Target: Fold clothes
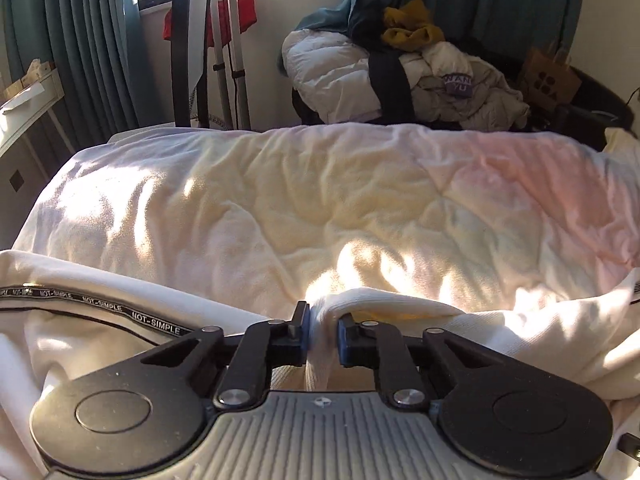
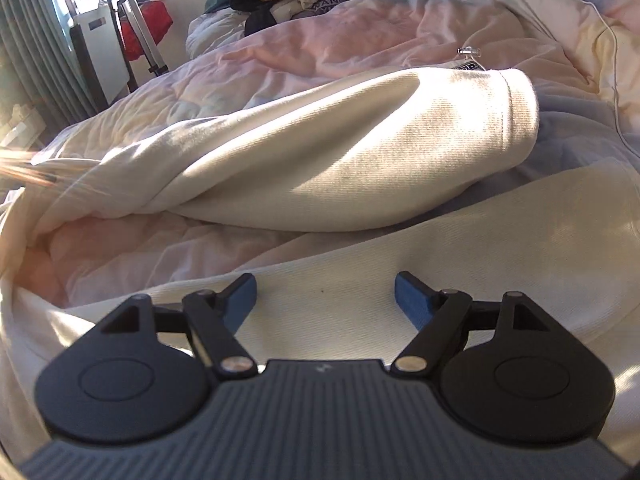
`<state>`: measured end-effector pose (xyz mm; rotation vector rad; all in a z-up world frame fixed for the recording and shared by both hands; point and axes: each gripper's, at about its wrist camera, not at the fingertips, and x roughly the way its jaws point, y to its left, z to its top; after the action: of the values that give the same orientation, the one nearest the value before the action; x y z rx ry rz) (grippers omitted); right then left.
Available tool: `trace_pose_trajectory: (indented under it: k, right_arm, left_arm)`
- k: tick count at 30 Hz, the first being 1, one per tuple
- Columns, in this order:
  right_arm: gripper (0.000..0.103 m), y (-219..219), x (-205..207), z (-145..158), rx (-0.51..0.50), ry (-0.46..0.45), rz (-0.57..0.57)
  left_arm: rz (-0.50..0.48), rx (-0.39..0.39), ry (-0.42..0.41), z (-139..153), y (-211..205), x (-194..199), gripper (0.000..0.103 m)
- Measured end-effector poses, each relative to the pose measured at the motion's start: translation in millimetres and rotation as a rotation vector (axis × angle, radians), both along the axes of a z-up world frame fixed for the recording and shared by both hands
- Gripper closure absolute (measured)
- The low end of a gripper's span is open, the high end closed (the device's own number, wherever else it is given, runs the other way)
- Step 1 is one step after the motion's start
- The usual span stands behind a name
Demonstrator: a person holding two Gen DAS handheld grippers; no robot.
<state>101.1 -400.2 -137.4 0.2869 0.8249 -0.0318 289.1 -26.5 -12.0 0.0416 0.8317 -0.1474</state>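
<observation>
Left wrist view: left gripper (image 1: 323, 330) clenched on a bunched fold of the cream garment (image 1: 400, 304), soft, limp knit lying at the near edge of the bed (image 1: 320, 200). Right wrist view: right gripper (image 2: 325, 300) released, jaws spread over flat cream cloth; tubular sleeve (image 2: 320, 160) beyond. Likely light, droops; best gripped at hems or cuffs.

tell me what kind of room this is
Most likely a bedroom at home. A quilted comforter covers a bed, teal curtains hang by a window, and a pile of clothes waits beyond the bed. The left gripper pinches a cream garment lying on the bedding.
</observation>
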Motion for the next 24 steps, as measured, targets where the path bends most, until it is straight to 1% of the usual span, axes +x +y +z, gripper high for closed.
trace_pose_trajectory:
  k: [4, 6, 9, 12, 14, 18, 20, 24]
  right_arm:
    - [0.026, -5, -4, 3, 0.023, -0.003, -0.015]
    - [0.026, -8, -6, 5, 0.037, -0.003, -0.027]
    - [0.026, -13, -12, 9, 0.062, -0.003, -0.051]
    - [0.026, -21, -21, 14, 0.102, 0.0, -0.086]
    - [0.026, -28, -28, 17, 0.141, -0.005, -0.11]
    - [0.026, -34, -41, 29, 0.195, -0.033, -0.122]
    - [0.026, -35, -39, 37, 0.231, -0.046, -0.122]
    - [0.026, -29, -11, 59, 0.214, -0.089, -0.095]
  left_arm:
    - [-0.044, -0.058, -0.101, 28, 4, -68, 0.092]
    - [-0.028, -0.121, -0.127, 32, 13, -104, 0.092]
    - [-0.004, -0.151, -0.163, 26, 23, -152, 0.092]
    - [0.039, -0.21, -0.147, 5, 35, -189, 0.092]
    - [0.074, -0.259, -0.12, -12, 46, -204, 0.092]
    - [0.092, -0.311, -0.097, -25, 61, -210, 0.092]
    - [0.094, -0.325, -0.095, -29, 65, -211, 0.092]
    - [0.081, -0.323, -0.1, -39, 64, -208, 0.092]
